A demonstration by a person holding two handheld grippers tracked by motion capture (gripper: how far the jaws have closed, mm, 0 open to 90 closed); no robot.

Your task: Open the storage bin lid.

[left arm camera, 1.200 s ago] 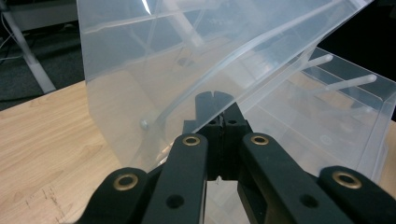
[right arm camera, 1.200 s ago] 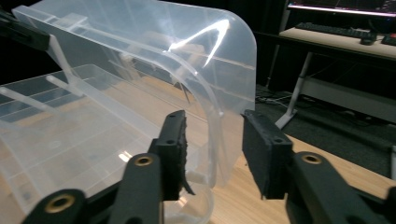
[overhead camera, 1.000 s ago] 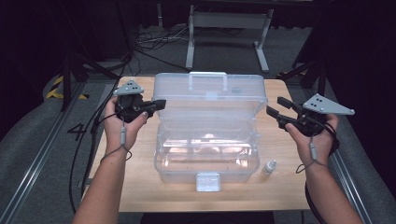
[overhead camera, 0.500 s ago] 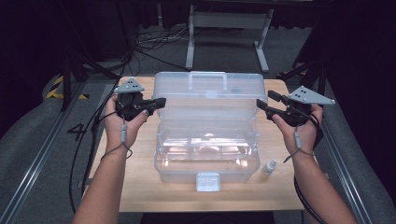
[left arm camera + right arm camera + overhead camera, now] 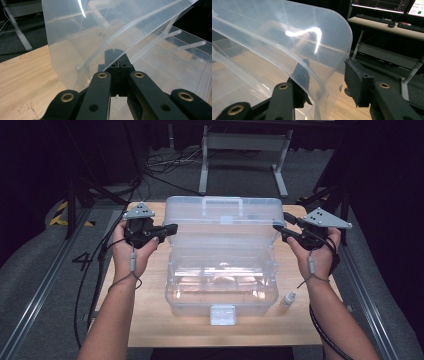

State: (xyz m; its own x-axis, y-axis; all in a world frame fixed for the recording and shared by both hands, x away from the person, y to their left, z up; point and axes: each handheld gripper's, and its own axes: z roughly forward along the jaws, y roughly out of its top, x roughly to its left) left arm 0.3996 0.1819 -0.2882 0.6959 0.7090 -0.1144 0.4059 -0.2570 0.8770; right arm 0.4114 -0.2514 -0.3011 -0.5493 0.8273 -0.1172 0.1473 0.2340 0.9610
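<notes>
A clear plastic box [image 5: 220, 287] stands on the wooden table [image 5: 150, 320] with its lid [image 5: 225, 220] raised upright. My left gripper [image 5: 171, 228] is at the lid's left edge, and in the left gripper view its jaws [image 5: 118, 58] are shut on that thin edge of the lid [image 5: 100, 30]. My right gripper [image 5: 278, 230] is at the lid's right edge. In the right gripper view the lid [image 5: 287, 37] passes between the jaws [image 5: 328, 75]: one jaw shows through the plastic, and the other pad [image 5: 357, 75] stands clear of it. These jaws have just been closing.
A small white bottle [image 5: 287, 299] stands on the table by the box's front right corner. The box's front latch [image 5: 222, 314] hangs loose. A metal stand [image 5: 240, 150] and cables lie on the floor beyond the table.
My right hand moved left from beside the table to the lid's right edge, and its jaws narrowed around that edge. The left hand and the lid stayed put.
</notes>
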